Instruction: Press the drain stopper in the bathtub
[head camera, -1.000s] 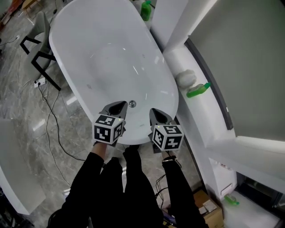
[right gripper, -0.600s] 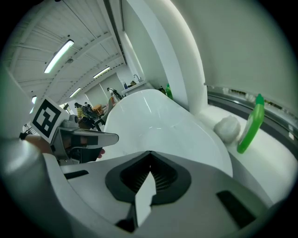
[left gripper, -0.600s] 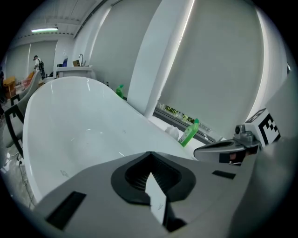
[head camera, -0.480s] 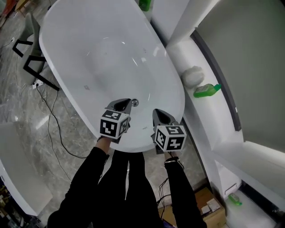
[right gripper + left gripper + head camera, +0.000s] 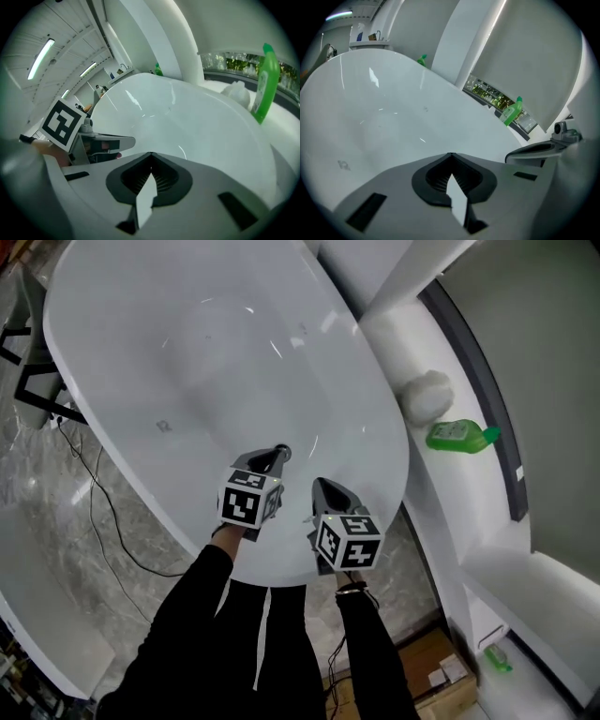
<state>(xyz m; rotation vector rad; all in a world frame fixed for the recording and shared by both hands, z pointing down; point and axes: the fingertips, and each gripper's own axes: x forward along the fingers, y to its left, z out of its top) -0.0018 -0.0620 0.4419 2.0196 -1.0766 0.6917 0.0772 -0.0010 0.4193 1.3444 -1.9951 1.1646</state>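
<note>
- Down in the white tub, my left gripper hangs with jaws pressed together, empty, tips right beside the stopper; contact cannot be told.
- My right gripper hovers just beside it over the tub's near end, jaws likewise together, holding nothing.
- A green bottle lies on the ledge at right.

White ledge carries a green bottle and white puff.
</note>
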